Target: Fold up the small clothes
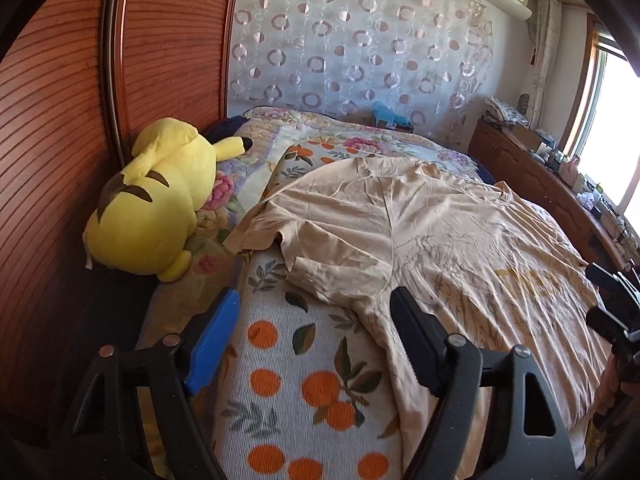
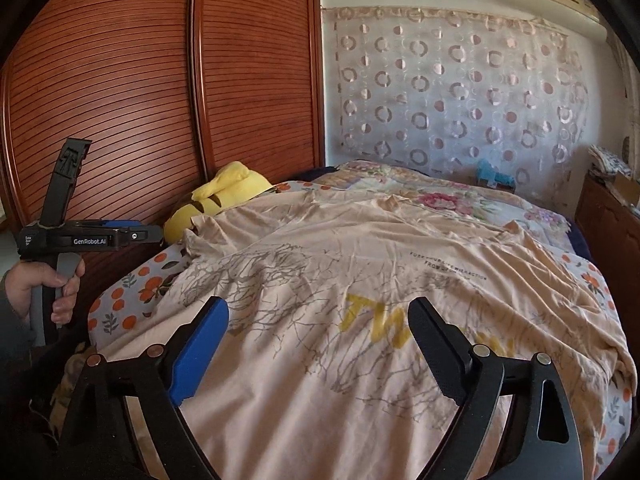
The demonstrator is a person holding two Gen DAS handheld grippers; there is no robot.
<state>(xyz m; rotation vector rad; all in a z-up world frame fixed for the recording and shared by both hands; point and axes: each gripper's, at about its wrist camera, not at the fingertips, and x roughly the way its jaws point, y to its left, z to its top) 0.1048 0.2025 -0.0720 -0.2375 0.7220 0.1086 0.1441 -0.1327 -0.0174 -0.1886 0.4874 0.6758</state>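
The peach tee (image 2: 360, 272) is lying spread flat on the bed (image 1: 288, 392), so it's ready for folding. Both the left gripper (image 1: 316, 320) and right gripper (image 2: 320, 328) are hanging over it with jaws apart, nothing pinched, probably lining up on the near edge.

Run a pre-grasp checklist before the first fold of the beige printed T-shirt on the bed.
1. Beige printed T-shirt spread out on the bed: ok, though wrinkled.
2. Near sleeve lying flat: not ok, its edge is rumpled.
3. Left gripper free: ok, nothing between its open fingers; it hangs over the shirt's edge and the orange-print blanket.
4. Right gripper free: ok, open over the yellow lettering.
5. Yellow plush toy off the shirt: ok, beside it by the wooden wardrobe door.
6. Far hem and far sleeve flat: cannot tell.
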